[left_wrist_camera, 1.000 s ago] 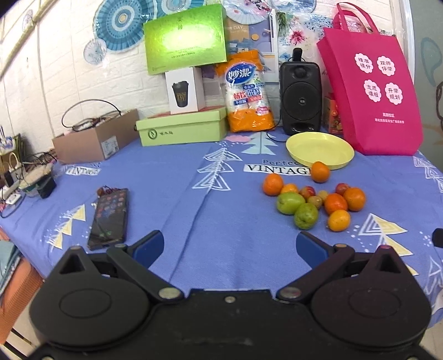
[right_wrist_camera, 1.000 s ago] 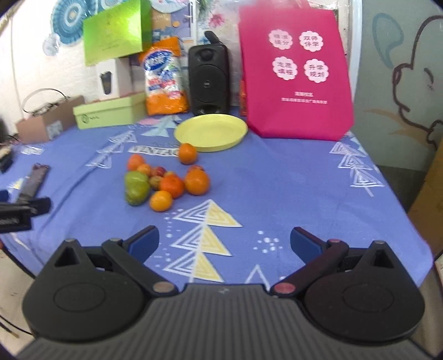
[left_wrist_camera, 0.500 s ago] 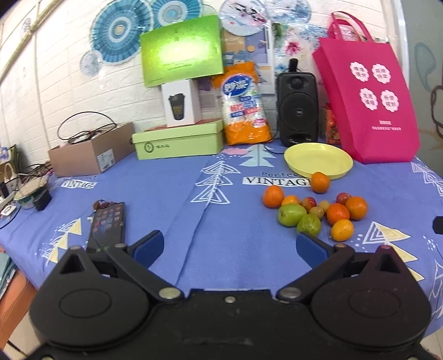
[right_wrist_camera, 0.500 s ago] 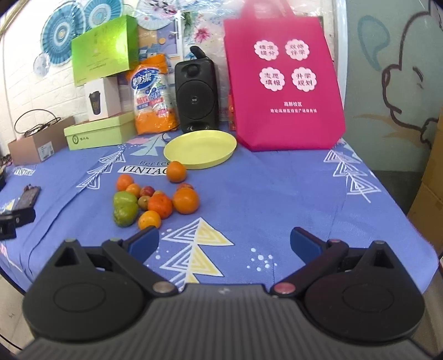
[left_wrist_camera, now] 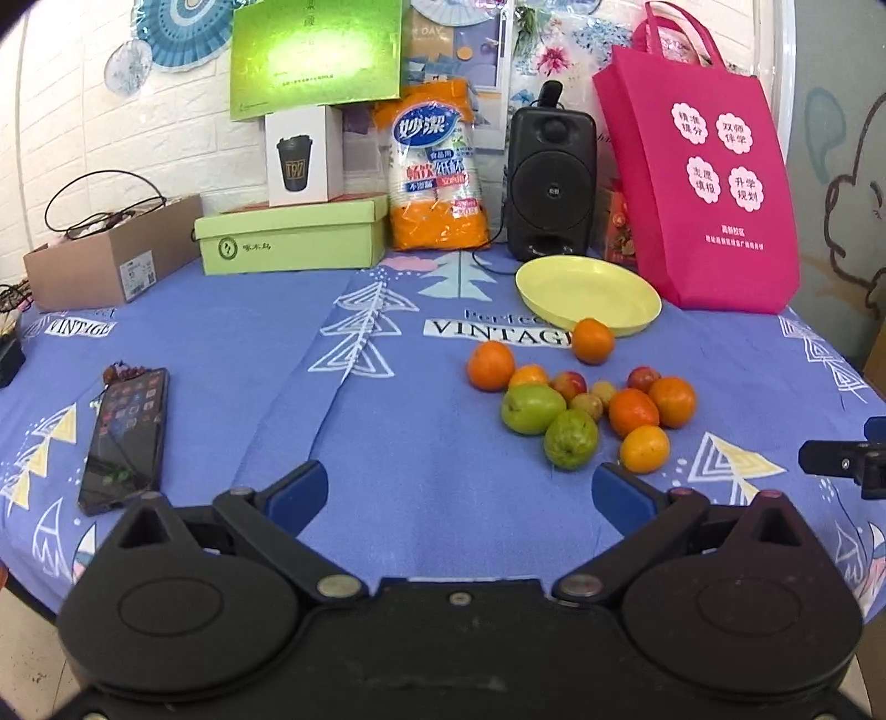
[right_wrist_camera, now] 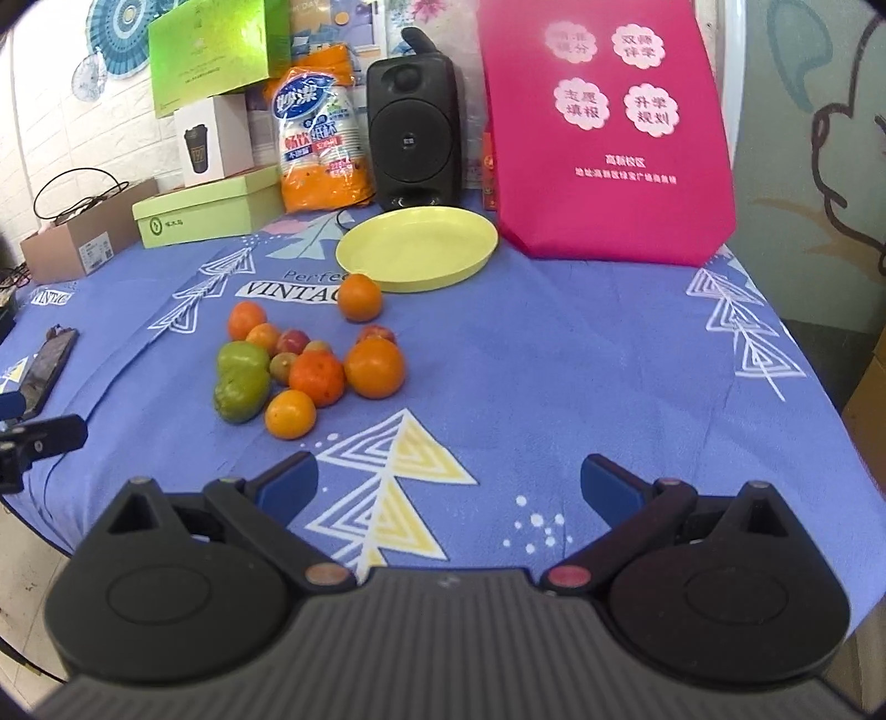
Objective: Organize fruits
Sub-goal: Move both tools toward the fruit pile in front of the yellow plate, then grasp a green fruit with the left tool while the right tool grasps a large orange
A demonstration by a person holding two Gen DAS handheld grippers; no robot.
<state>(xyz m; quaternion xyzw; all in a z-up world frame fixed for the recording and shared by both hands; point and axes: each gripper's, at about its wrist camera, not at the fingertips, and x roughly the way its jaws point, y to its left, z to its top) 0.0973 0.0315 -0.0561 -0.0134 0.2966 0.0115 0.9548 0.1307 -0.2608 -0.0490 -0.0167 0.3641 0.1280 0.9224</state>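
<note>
Both tongs, left (left_wrist_camera: 458, 490) and right (right_wrist_camera: 449, 482), have edged toward the fruits (left_wrist_camera: 581, 396), spread, empty.

I think this is a room in a home or a school, set up for a party. Behind the table (left_wrist_camera: 387, 421) with its blue cloth, I see paper fans (left_wrist_camera: 183, 33) on the white brick wall (left_wrist_camera: 72, 127), gift boxes (left_wrist_camera: 290, 238) and a pink bag (left_wrist_camera: 703, 183).

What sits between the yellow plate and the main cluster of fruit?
One lone orange, right at the near rim of the plate, apart from the cluster; otherwise only blue cloth. The right wrist view shows it best.
</note>
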